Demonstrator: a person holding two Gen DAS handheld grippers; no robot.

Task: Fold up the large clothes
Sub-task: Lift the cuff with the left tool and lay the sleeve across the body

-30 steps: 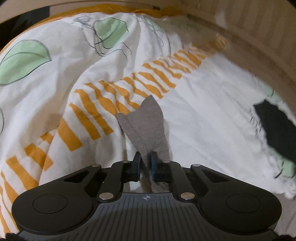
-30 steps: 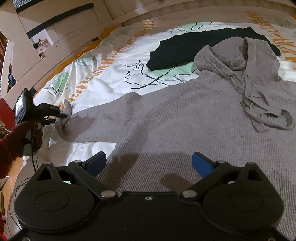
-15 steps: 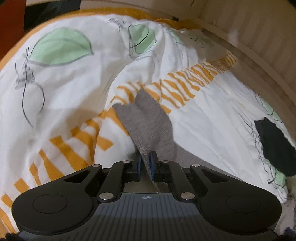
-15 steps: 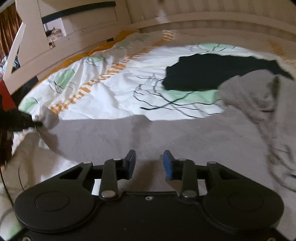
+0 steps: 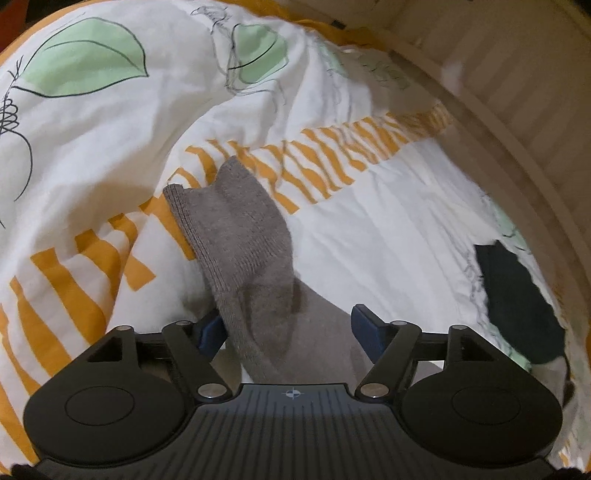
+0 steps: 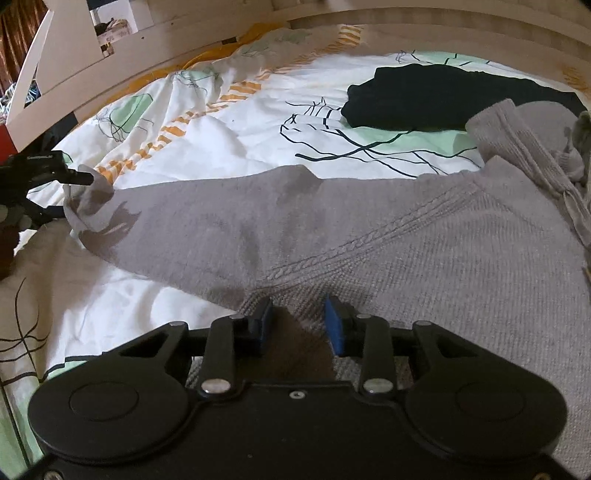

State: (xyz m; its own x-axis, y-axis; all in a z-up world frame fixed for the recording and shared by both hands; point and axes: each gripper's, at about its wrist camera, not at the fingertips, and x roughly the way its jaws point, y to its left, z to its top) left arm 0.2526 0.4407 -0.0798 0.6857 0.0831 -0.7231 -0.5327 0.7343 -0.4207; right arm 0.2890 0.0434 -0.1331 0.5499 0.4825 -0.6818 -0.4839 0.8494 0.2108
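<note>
A grey knit sweater (image 6: 424,251) lies spread on the bed, its left sleeve (image 6: 221,221) stretched out to the left. The ribbed sleeve cuff (image 5: 236,229) stands between the fingers of my left gripper (image 5: 288,328), whose jaws are opening; the cuff leans on the left pad and the right pad is clear of it. In the right wrist view that left gripper (image 6: 70,195) shows at the sleeve's end. My right gripper (image 6: 298,325) sits on the sweater by the armpit seam, narrowed onto a dark bunch of its fabric.
A black garment (image 6: 443,96) lies on the far side of the bed, also seen as a dark patch (image 5: 517,295). The sweater's hood (image 6: 524,129) is bunched at the right. A patterned duvet (image 5: 92,155) covers the bed; a wooden bed frame (image 6: 424,29) rings it.
The left jaws, pinched shut on the cuff before, have spread apart. The right jaws narrowed from wide open and the right gripper moved in low over the armpit.
</note>
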